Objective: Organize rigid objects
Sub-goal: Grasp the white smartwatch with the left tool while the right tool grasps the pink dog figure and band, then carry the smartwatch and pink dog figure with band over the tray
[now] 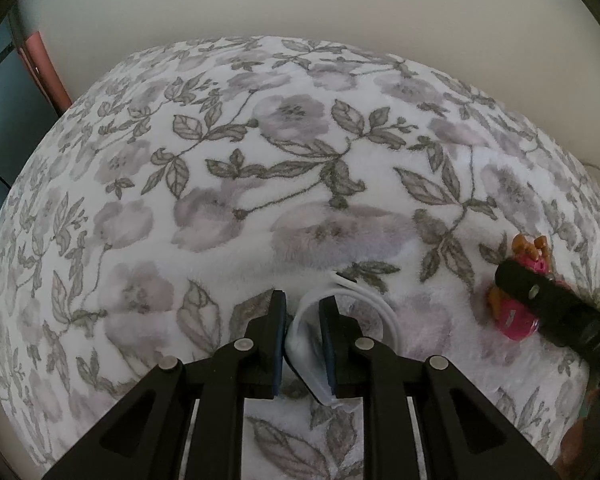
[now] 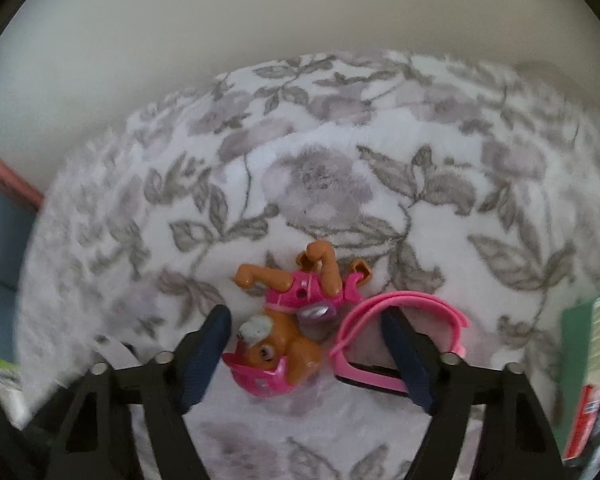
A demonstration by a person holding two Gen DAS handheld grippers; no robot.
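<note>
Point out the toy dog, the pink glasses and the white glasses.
toy dog (image 2: 288, 332): right wrist view, brown chest.
pink glasses (image 2: 412, 300): right wrist view, folded arm.
white glasses (image 1: 302, 340): left wrist view, frame between the fingers.

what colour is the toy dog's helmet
Bright pink helmet on the brown toy dog, clearest in the right wrist view.

A brown toy pup (image 2: 288, 320) in a pink vest and pink helmet lies on its back on the floral blanket (image 2: 340, 184), paws up, head nearest the camera. Just to its right sits a pair of pink goggles (image 2: 404, 312), frame touching the pup's side. Over in the left view, white goggles (image 1: 308, 340) stand tilted, strap looping off to the right, lens end low.
</note>
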